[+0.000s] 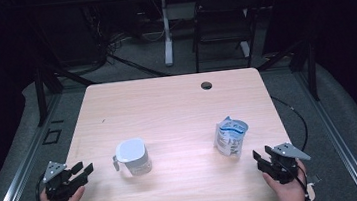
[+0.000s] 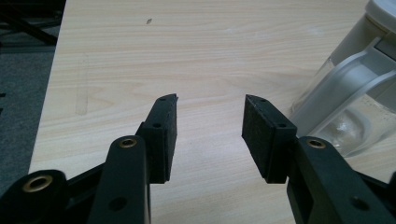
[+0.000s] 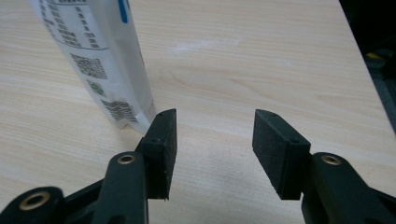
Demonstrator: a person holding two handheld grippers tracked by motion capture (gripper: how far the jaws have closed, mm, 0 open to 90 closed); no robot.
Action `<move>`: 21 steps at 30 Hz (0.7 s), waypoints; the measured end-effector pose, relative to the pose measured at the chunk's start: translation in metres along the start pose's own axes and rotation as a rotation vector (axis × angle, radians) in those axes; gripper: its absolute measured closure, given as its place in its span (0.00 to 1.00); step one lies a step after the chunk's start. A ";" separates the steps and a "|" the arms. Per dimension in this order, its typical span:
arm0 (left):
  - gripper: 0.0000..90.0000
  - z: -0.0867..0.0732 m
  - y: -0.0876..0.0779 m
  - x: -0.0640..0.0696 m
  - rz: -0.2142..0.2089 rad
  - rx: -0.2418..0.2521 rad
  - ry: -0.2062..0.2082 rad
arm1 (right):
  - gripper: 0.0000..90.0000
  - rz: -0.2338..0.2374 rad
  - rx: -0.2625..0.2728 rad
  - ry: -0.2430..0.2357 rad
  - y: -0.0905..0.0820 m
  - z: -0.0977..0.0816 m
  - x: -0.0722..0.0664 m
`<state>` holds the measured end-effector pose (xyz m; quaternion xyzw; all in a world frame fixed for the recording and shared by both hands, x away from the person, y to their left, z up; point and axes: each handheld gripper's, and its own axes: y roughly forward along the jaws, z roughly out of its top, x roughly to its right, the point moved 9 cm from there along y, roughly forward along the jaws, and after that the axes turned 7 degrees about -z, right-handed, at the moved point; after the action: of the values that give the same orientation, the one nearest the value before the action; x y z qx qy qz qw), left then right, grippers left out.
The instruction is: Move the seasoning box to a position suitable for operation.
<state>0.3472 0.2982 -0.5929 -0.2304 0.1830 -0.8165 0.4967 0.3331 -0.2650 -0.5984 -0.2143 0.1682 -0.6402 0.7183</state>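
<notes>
A pale wooden bench (image 1: 177, 105) carries a clear plastic jug with a white lid (image 1: 132, 157) at lower left and a white printed standing pouch (image 1: 230, 137) at lower right. The pouch's small print is unreadable. A dark chair (image 1: 223, 18) stands beyond. The left gripper (image 1: 82, 171) and right gripper (image 1: 261, 156) rest nearby, jaws apart, empty.

A pale wood worktop (image 1: 177, 105) carries a clear lidded jug (image 1: 133, 156), standing just right of the left gripper (image 1: 84, 170), and an upright printed pouch (image 1: 230, 136), just left of the right gripper (image 1: 261, 154).
</notes>
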 end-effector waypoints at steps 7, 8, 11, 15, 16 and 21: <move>0.63 -0.001 0.002 0.007 -0.030 -0.019 0.020 | 0.60 0.008 0.033 -0.021 -0.010 0.006 -0.003; 0.62 -0.001 0.002 0.007 -0.032 -0.025 0.025 | 0.60 0.018 0.030 -0.020 -0.009 0.007 -0.004; 0.61 -0.001 0.003 0.005 -0.018 -0.029 0.040 | 0.58 0.015 0.030 -0.028 -0.007 0.007 -0.002; 0.60 0.001 0.001 0.006 -0.019 -0.027 0.044 | 0.56 0.018 0.023 -0.019 -0.004 0.006 0.000; 0.59 0.001 0.001 0.005 -0.023 -0.025 0.044 | 0.56 0.015 0.018 -0.021 -0.004 0.005 0.001; 0.59 0.002 0.002 0.003 -0.021 -0.024 0.042 | 0.55 0.010 0.009 -0.025 -0.003 0.002 0.004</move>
<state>0.3487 0.2942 -0.5917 -0.2211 0.2009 -0.8242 0.4812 0.3322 -0.2693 -0.5947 -0.2183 0.1573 -0.6346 0.7245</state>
